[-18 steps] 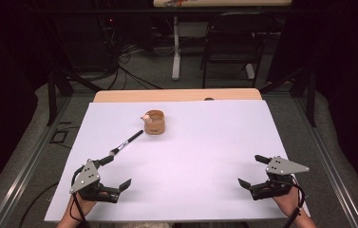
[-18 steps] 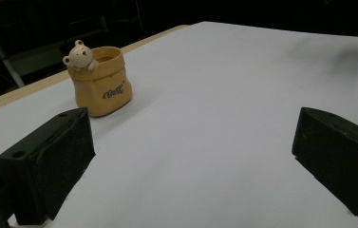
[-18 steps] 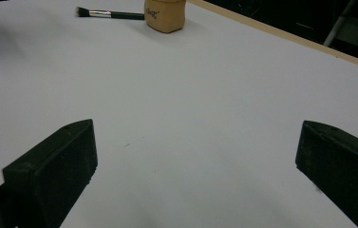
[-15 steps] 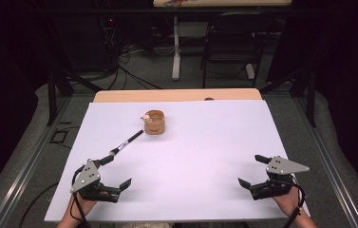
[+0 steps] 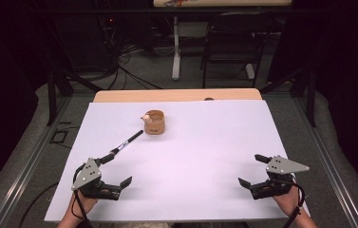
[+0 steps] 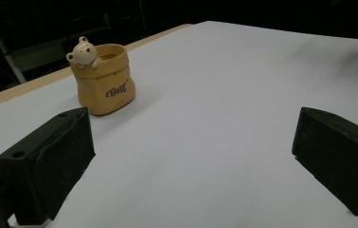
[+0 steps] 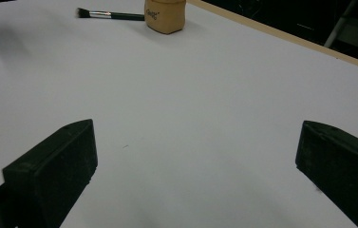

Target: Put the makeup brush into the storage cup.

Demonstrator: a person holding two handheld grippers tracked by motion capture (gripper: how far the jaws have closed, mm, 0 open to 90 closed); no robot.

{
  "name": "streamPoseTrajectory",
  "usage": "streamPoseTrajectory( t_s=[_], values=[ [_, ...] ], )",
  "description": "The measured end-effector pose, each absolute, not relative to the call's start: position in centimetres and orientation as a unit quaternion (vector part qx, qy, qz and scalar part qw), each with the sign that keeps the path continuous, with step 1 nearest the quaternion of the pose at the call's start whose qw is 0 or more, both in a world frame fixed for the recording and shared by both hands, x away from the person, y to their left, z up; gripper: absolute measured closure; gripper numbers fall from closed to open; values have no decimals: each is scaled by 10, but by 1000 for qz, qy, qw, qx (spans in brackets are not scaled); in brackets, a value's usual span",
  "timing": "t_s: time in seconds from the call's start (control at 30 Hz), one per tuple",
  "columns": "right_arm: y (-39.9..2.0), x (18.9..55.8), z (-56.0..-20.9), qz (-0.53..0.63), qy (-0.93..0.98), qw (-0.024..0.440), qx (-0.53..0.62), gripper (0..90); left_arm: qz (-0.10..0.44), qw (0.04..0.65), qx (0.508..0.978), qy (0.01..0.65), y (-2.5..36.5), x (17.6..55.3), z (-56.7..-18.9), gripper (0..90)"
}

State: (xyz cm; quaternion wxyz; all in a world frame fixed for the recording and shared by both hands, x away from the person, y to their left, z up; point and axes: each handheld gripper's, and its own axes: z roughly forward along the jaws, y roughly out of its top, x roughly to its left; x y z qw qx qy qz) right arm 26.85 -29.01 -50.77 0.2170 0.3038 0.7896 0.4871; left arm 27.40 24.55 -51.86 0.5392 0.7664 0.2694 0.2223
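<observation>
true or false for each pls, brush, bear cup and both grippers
1. The brush stands inside the bear cup. False: it lies flat on the white table cover, beside the cup.
2. The left gripper has open jaws with nothing between them. True.
3. The right gripper is shut on the brush. False: its jaws are open and empty, far from the brush.
4. The bear cup stands upright. True.
5. The brush's bristle end points toward the left gripper. True.
</observation>
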Motion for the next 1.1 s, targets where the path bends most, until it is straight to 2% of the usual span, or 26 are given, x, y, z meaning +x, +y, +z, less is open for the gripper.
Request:
streamPoseTrajectory(
  t_s=[0.97,1.1],
  values=[
    [-291,270,-508,481,791,222,305,0,268,532,751,285,243,313,-515,10],
    [-291,271,-508,481,791,220,306,0,256,522,756,300,242,322,-514,22]
  ],
)
